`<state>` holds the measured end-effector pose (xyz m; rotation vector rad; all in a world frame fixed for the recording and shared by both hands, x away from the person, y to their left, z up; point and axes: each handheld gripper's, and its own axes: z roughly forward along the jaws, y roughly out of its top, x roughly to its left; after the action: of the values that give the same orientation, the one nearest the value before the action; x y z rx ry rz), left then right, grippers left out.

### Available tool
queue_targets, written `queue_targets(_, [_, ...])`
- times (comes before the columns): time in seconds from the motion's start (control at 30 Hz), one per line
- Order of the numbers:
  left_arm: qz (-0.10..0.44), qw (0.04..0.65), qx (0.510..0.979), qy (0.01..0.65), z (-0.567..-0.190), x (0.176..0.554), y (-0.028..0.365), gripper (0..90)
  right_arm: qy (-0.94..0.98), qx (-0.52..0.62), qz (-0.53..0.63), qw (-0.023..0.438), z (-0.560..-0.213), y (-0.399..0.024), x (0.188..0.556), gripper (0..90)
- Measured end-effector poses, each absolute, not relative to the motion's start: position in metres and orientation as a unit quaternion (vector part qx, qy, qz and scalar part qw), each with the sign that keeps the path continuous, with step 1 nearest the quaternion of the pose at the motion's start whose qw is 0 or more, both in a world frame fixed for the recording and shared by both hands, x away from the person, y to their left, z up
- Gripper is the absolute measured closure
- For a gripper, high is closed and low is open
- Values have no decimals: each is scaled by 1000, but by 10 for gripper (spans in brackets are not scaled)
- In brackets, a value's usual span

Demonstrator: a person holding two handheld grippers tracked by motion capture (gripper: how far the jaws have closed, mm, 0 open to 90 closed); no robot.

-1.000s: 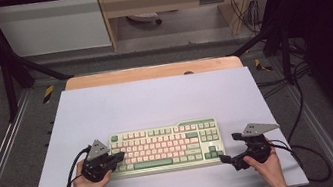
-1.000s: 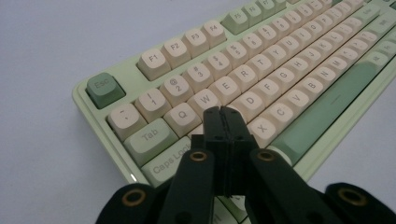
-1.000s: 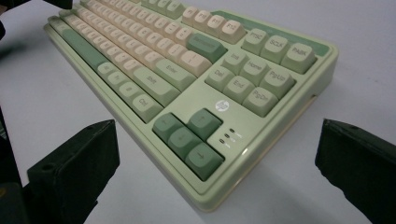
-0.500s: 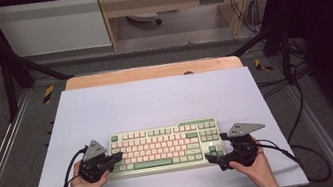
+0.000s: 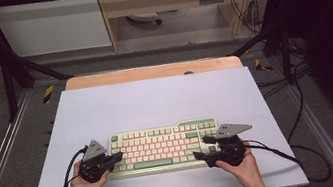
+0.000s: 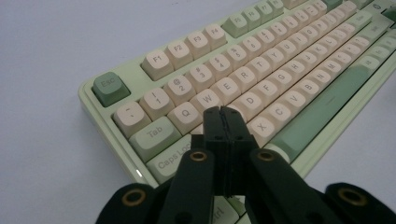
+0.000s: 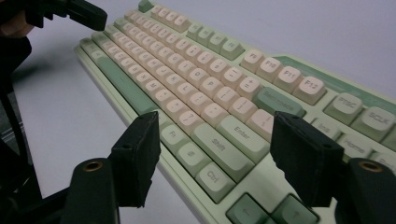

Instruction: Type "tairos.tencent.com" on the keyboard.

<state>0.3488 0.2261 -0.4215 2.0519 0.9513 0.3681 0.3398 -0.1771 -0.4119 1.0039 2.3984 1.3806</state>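
A pale green keyboard (image 5: pixel 163 147) with cream keys lies on the white mat near the front edge. My left gripper (image 5: pixel 118 157) is at its left end, shut with nothing between the jaws. In the left gripper view its tip (image 6: pixel 223 112) hangs over the keys right of Caps Lock on the keyboard (image 6: pixel 280 70); whether it touches them I cannot tell. My right gripper (image 5: pixel 202 147) is at the right end and open. Its jaws have just been closing, and they straddle the Shift and Ctrl corner of the keyboard (image 7: pixel 196 74) without pressing it. The right gripper (image 7: pixel 219 154) holds nothing.
The white mat (image 5: pixel 155 100) covers a wooden table (image 5: pixel 151 72) set in a metal frame. Cables (image 5: pixel 310 151) trail off the right side. In the right gripper view the left gripper (image 7: pixel 88 14) shows at the keyboard's far end.
My right gripper has moved left to the keyboard's right end, and its jaws have narrowed. The left gripper and the keyboard have kept still.
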Motion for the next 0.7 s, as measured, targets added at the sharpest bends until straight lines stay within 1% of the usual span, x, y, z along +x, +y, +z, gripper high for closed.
queue_targets(0.17, [147,414,815,378,-421,349,227,899,816,339,459,95,-411,-164,342,437])
queue_targets(0.2, [147,415,814,378,-421,349,227,899,816,339,459,94,-410,-159,342,484])
queue_targets(0.23, [147,415,814,378,-420,349,227,899,816,339,459,94,-410,-159,342,484])
queue_targets(0.27, [147,415,814,378,-420,349,227,899,817,338,458,95,-410,-156,342,509])
queue_targets(0.3, [147,416,814,379,-421,349,227,899,816,339,458,95,-409,-150,343,556])
queue_targets(0.37, [147,414,815,377,-421,349,227,899,817,338,457,96,-409,-148,344,572])
queue_targets(0.43, [147,414,815,378,-421,349,226,899,819,336,454,97,-408,-140,345,631])
queue_targets(0.47, [147,414,815,378,-421,349,226,899,819,336,454,97,-408,-140,345,631])
queue_targets(0.6, [148,414,815,377,-420,349,227,898,819,338,454,94,-408,-128,350,719])
queue_targets(0.7, [148,415,815,377,-420,348,227,899,818,339,455,92,-408,-122,354,760])
